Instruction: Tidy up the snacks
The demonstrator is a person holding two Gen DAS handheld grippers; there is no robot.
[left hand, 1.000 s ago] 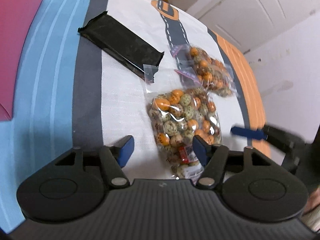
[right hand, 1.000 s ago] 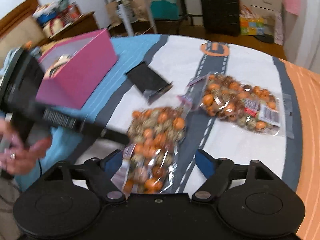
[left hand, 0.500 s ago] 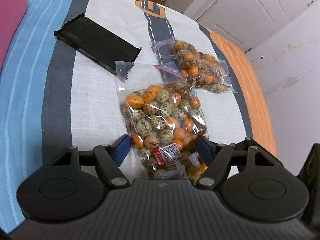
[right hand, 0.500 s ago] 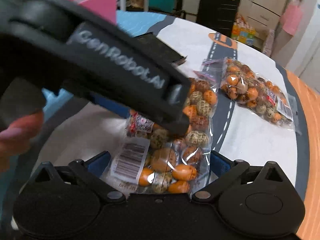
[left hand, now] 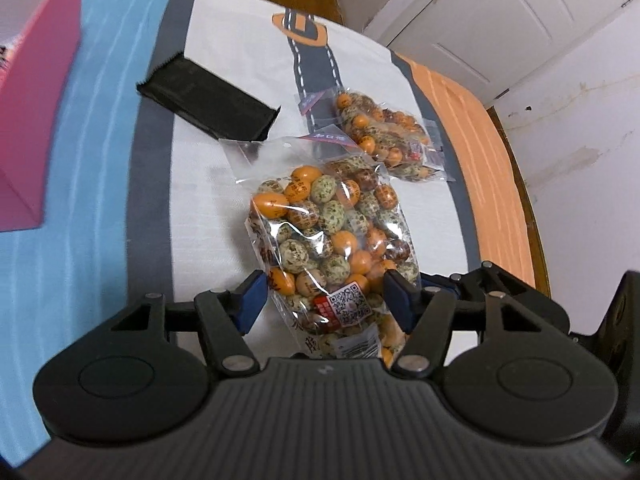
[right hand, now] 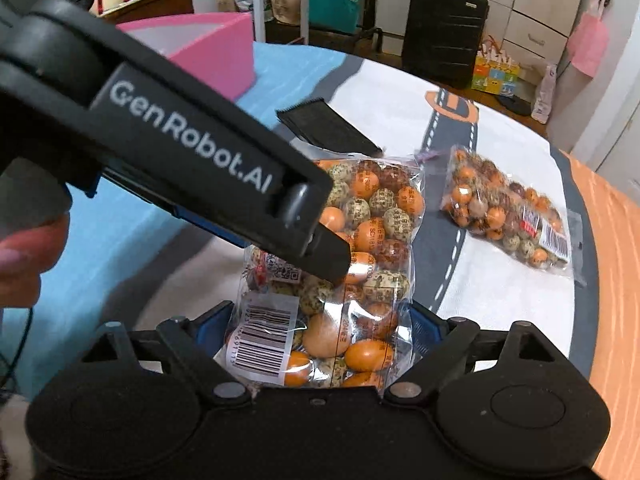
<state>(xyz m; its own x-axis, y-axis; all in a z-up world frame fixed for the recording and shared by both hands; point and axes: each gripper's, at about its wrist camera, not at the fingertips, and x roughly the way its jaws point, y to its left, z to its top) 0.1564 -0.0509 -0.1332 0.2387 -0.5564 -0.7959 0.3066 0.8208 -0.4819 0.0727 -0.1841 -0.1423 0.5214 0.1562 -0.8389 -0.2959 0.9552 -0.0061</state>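
1. Left wrist view: my left gripper [left hand: 324,300] has come forward over the near bag of candy-coated nuts [left hand: 332,240], which now sits between its blue pads. The jaws have just been closing, about half open; the bag's sides look touched by the pads, and I judge the bag lifted at this end, though I cannot tell how firm the hold is. Beyond this bag lies the second bag [left hand: 384,136], and to its left the black packet [left hand: 208,104], both flat on the striped cloth [left hand: 120,200]. Far left of the near bag stands the pink box [left hand: 28,120]; its inside is out of sight here.

2. Right wrist view: my right gripper [right hand: 320,336] has moved in on the same bag from its barcode end. Its jaws have just been closing but stand wide, and whether the pads press the bag I cannot tell. The left gripper's finger crosses above the bag. I judge the bag is headed for the pink box, behind and left of it.
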